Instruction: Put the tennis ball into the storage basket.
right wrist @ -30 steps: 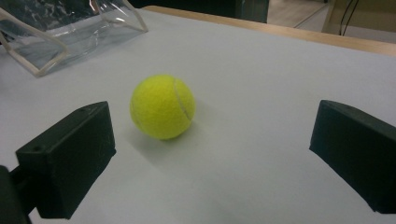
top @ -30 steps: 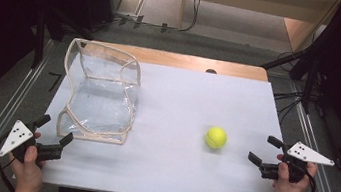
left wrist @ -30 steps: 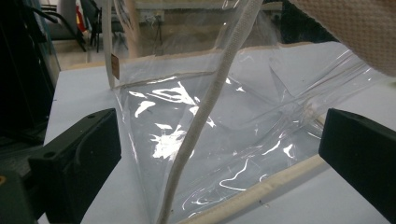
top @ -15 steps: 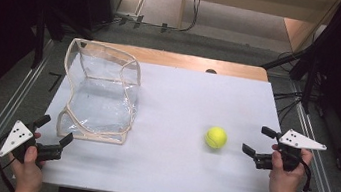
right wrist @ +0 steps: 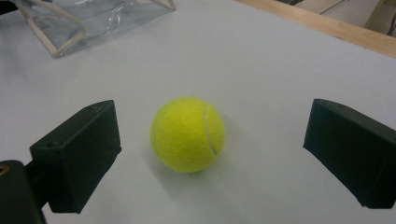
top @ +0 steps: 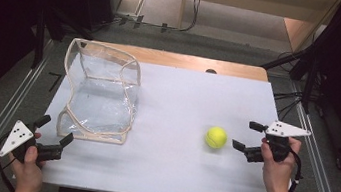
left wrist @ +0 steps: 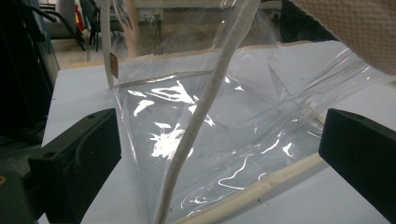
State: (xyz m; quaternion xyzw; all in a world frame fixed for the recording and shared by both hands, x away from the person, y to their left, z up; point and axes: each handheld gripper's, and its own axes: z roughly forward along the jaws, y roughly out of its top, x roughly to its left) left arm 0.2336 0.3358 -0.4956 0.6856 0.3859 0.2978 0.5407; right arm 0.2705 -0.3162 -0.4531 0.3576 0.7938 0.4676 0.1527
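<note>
My right claw [top: 246, 136] has moved in toward the tennis ball [top: 215, 137] on the white surface [top: 168, 166], its jaws just reopening and apart with nothing between, so the grab looks near; my left claw [top: 54, 136] waits open by the clear bag [top: 100, 94].

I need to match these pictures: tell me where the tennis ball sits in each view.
High view: the tennis ball lies right of centre on the white table, just left of the right gripper.
Left gripper view: the ball is not in it.
Right gripper view: the ball sits centred, ahead of the open fingers.
Shared landmark: the clear bag, upper left in the right gripper view.
</note>
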